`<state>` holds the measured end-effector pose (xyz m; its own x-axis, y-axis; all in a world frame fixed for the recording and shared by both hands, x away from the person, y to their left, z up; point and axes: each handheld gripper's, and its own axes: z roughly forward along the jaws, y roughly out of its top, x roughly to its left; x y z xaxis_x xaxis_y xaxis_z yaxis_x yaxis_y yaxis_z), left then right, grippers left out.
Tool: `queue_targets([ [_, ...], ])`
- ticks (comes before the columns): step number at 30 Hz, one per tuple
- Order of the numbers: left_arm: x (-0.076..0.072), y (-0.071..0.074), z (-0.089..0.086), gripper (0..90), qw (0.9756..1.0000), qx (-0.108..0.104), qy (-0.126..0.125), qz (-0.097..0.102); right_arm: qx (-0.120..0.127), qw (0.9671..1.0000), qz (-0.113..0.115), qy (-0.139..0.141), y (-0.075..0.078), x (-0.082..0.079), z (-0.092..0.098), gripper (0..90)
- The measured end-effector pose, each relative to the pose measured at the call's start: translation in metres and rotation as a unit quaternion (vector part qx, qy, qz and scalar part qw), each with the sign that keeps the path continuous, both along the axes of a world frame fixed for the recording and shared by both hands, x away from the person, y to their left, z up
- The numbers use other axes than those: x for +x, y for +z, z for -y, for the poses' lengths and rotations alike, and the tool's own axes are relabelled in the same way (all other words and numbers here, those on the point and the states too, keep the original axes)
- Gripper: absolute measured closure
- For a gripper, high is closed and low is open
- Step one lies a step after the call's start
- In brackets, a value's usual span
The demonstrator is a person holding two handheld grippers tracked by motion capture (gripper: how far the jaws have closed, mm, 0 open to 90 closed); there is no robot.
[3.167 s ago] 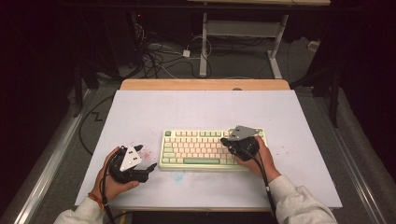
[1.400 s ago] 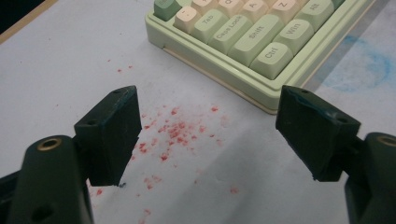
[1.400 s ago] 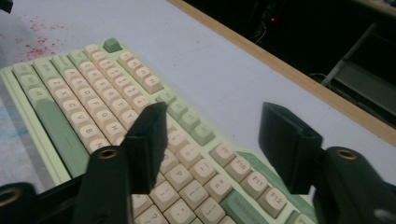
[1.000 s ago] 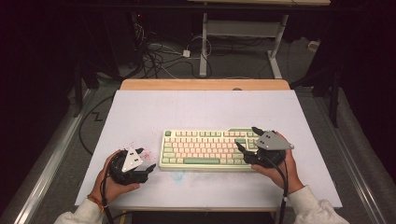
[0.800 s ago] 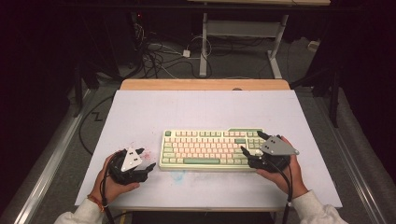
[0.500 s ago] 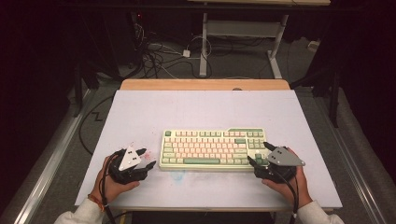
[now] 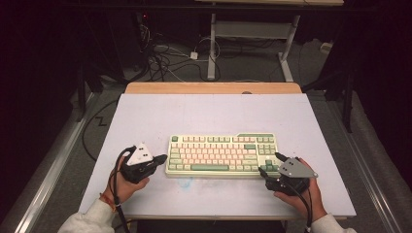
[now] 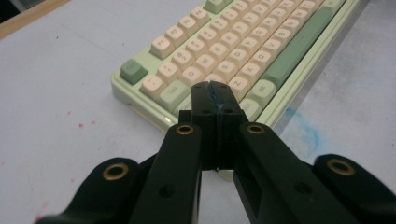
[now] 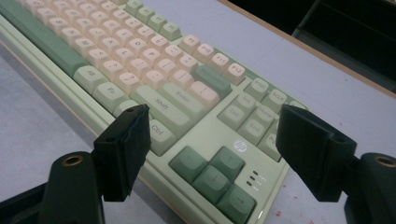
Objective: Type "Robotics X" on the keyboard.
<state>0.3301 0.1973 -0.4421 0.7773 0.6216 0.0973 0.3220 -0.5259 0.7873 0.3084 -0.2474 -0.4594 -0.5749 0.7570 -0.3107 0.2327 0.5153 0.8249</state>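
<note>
Pale green and cream, the keyboard (image 7: 223, 154) is lying near the middle of the white table (image 7: 194, 111), closer to our near edge, and we are bringing a claw to each of its ends. Our left gripper (image 7: 162, 158) is sitting just beside the keyboard's left end; its jaws have just been closing and are now clenched together with nothing between them. Our right gripper (image 7: 270, 162) is hovering at the near right corner with its jaws spread wide, released, straddling the arrow keys (image 9: 212, 175) without pressing on anything.

We are judging this as the approach step, ahead of any grip or key press. The next move seems to call for lowering the shut left tip onto a key or against the keyboard edge, while the right jaws settle around the corner.

The left gripper view is showing us the shut tip (image 8: 214, 100) over the near-left keys, and a blue smear (image 8: 306, 133) on the table. The right gripper view is giving us key legends and the small logo (image 9: 240, 146).
</note>
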Motion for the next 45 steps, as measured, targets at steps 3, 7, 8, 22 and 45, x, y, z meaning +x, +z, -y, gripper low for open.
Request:
queue_targets([
  [3,0.005,0.007,0.012,87.6,0.9999,-0.004,-0.013,-0.002,0.004,1.0000,0.002,-0.002,0.002,0.001,0.001,26.5],
  [7,0.013,0.013,0.033,87.6,0.9994,0.002,-0.034,0.000,0.008,0.9999,0.003,-0.005,0.003,0.001,0.003,26.5],
  [8,0.015,0.013,0.039,87.6,0.9993,0.001,-0.038,-0.001,0.008,0.9999,0.004,-0.006,0.003,0.001,0.003,26.6],
  [22,0.043,0.003,0.109,87.6,0.9949,0.038,-0.089,-0.028,-0.003,1.0000,-0.004,0.001,-0.001,0.004,0.002,26.8],
  [45,0.050,-0.010,0.131,85.6,0.9902,0.088,-0.100,-0.041,-0.006,0.9999,-0.009,0.001,-0.001,0.006,0.007,26.8],
])
